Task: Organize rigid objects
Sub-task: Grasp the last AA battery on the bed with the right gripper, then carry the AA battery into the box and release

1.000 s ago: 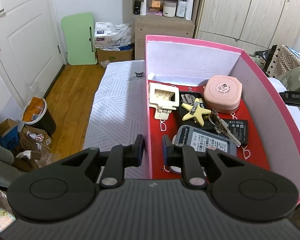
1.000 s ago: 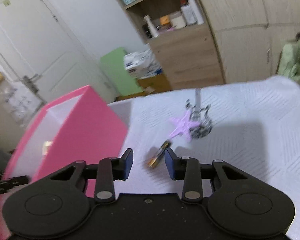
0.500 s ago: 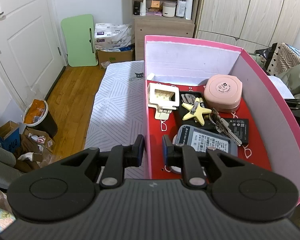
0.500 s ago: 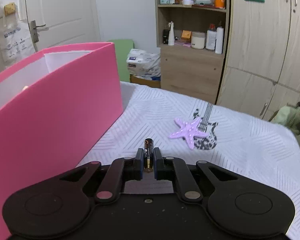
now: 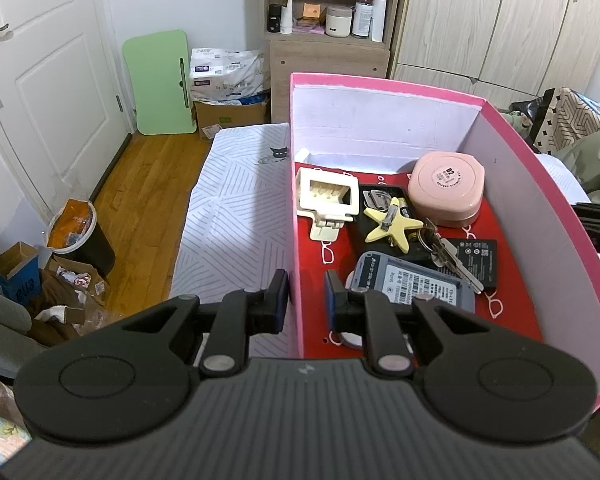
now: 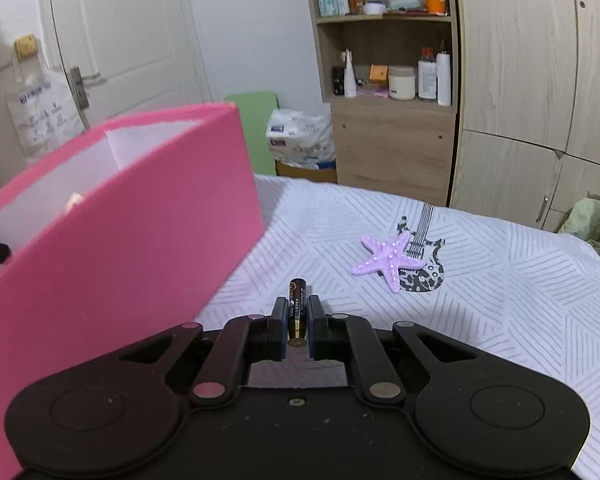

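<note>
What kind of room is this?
Probably a bedroom. There's a bed with a patterned sheet, big wooden wardrobes, and a shelf of bottles and jars beside a white door.

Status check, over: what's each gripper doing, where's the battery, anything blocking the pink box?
Left gripper clamped on pink box wall. Right gripper shut on battery, above bed. Purple starfish lies aside; path clear.
</note>
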Demonstrator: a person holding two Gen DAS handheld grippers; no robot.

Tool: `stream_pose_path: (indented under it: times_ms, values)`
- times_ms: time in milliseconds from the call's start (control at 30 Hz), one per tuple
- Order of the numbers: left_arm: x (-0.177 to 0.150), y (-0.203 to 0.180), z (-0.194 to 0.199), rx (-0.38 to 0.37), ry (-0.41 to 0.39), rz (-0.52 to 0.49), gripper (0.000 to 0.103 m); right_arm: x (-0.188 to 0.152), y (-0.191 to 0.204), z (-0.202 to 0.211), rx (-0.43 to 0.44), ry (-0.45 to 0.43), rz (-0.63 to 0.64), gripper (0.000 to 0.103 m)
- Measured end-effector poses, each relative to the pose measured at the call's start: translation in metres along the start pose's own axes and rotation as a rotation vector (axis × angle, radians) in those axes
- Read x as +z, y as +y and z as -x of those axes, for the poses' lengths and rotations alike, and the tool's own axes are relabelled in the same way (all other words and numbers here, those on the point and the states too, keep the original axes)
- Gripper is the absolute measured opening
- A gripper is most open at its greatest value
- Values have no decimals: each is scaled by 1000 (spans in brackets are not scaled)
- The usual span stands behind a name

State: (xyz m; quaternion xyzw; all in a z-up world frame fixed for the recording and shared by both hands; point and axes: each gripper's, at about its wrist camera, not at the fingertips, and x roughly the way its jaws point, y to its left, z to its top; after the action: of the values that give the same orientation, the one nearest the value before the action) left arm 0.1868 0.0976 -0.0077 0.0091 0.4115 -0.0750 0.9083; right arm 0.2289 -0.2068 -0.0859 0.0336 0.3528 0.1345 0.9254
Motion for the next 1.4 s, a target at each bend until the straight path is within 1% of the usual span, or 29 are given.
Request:
stream_pose_path:
  times_ms: [100,267,367,433,467,567,667,733,800,900,1000,1067,1100,1133,1233,1400]
  values:
    - [-1,-1,1,-1,-2,3,16,1,5,16,30,-29,-7,11]
    - [-3,-1,3,1,-13,0,16,5,18,40,55,-77,4,12]
    - [-3,-2,2,6,-8,3,16,12,27,60,64,-130,15,12]
    - [-2,-2,2,5,-7,-3,16,19,35,75,93,-170,26,12]
    - [-3,-2,2,7,-6,0,16,24,40,80,124,-172,39,12]
    - [-3,-3,2,11,-7,-4,16,41,58,84,273,-123,59,12]
    - [-3,-3,2,10,-12,-4,16,57,85,77,404,-53,120,12]
    - [-4,-3,2,11,-16,0,16,63,104,66,462,17,161,12]
    - [-4,-3,3,16,-19,-6,16,67,123,49,493,98,195,12]
    - [-4,-3,3,15,-19,-8,16,66,142,25,480,189,241,12]
    - [-4,-3,3,11,-20,-12,16,63,151,6,452,247,261,12]
    - [-4,-4,3,12,-25,-16,16,62,154,-2,428,265,262,12]
    - [-5,-4,4,13,-29,-18,16,61,154,-4,412,264,268,13]
    - [-5,-4,4,11,-32,-18,16,61,153,-5,408,262,271,17]
    - [-5,-2,3,7,-33,-10,16,62,146,0,417,239,229,17]
    - [-5,-2,4,5,-34,-9,16,65,115,26,440,166,126,18]
